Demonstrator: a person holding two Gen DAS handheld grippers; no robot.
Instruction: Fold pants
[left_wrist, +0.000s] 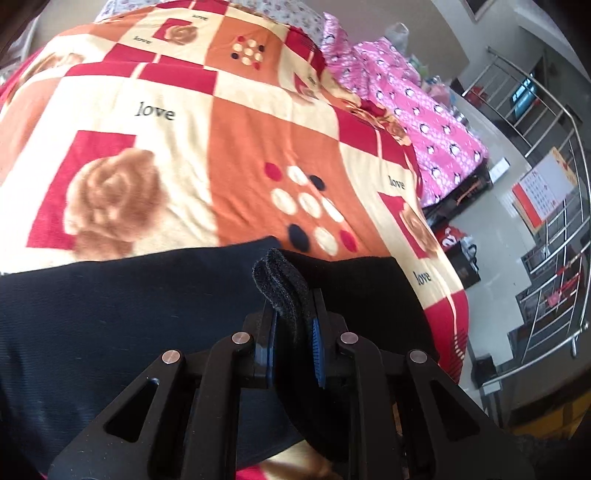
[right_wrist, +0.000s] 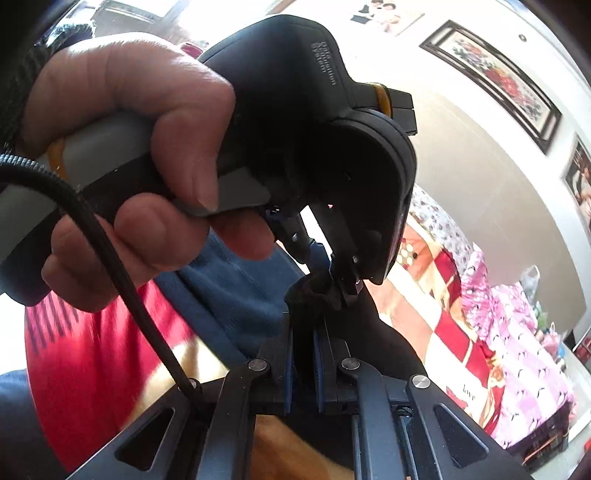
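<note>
From the left wrist view, the left gripper (left_wrist: 293, 325) is narrowed onto a bunched edge of the dark pants (left_wrist: 110, 314), a fuzzy fold of cloth sticking up from between its blue pads (left_wrist: 318, 345). The rest of the pants spreads out to the gripper's left and beneath it, lying on a patterned blanket (left_wrist: 229, 147) that covers the bed ahead of the gripper. A pink quilt (left_wrist: 424, 122) sits farther ahead and to the right.

From the right wrist view, the right gripper (right_wrist: 303, 354) is also closed down on dark pants fabric (right_wrist: 314, 291), and just ahead of it the left gripper's fingers pinch the same bunch, so the two grippers are nearly touching. The person's left hand (right_wrist: 122, 162) wraps that gripper's handle, a black cable (right_wrist: 110, 251) trailing in front.

Judging from this, both grippers have an edge gathered together mid-fold, likely carrying it over the rest of the garment. The next move probably calls for drawing the grippers apart along the edge to tension it, then laying it flat and aligned before letting go.
</note>
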